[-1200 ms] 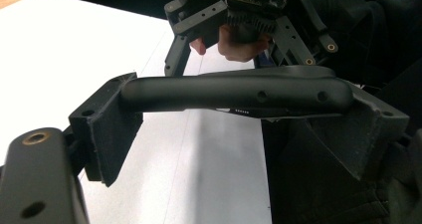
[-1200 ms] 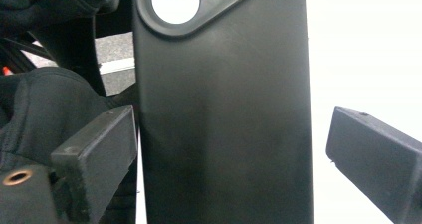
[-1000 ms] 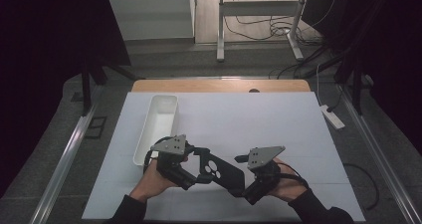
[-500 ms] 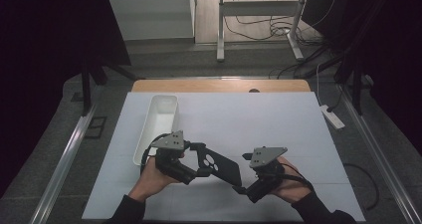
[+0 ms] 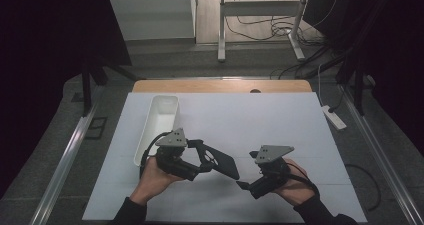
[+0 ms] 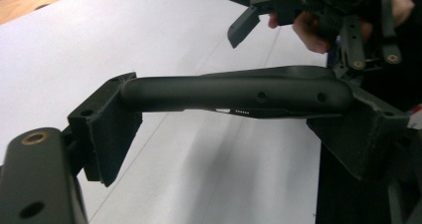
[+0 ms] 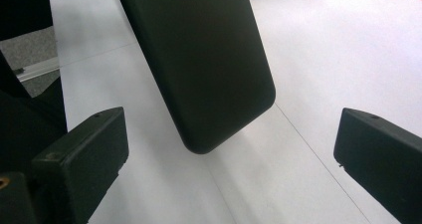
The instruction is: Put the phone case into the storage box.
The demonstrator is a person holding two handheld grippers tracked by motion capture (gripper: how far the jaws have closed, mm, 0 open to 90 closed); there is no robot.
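Now, we have the flat black phone case with rounded corners (image 5: 216, 161) pinched by its edges in our left gripper (image 5: 197, 157), held up off the table and apart from it. In the left gripper view the case (image 6: 239, 92) runs edge-on straight across from one pad to the other, so those jaws are closed on it, spread only as far as the case is wide.

Our right gripper (image 5: 243, 186) sits lower and nearer to us, just beside the case's free end but not touching it. Its jaws stand wide with nothing between them: in the right gripper view the case's rounded end (image 7: 199, 64) hangs down into the gap, closer to the one pad than the other, with bare sheet showing on both sides.

That is the relation the next move turns on, we would say. The case's long axis runs away from the left gripper toward the right one and a little toward us, and its free end lies ahead of the open jaws, already pointing in between them (the right hand is plainly the nearer of the two to that end). If a handover is meant, the right gripper would need to come forward and centre itself before closing.

Under it all lies a white sheet covering the table (image 5: 280, 130), with a long white plastic tray (image 5: 161, 119) standing well apart on the left. Beyond the table's wooden far edge the room is dim, with desk legs (image 5: 297, 25) and loose cables on the floor.
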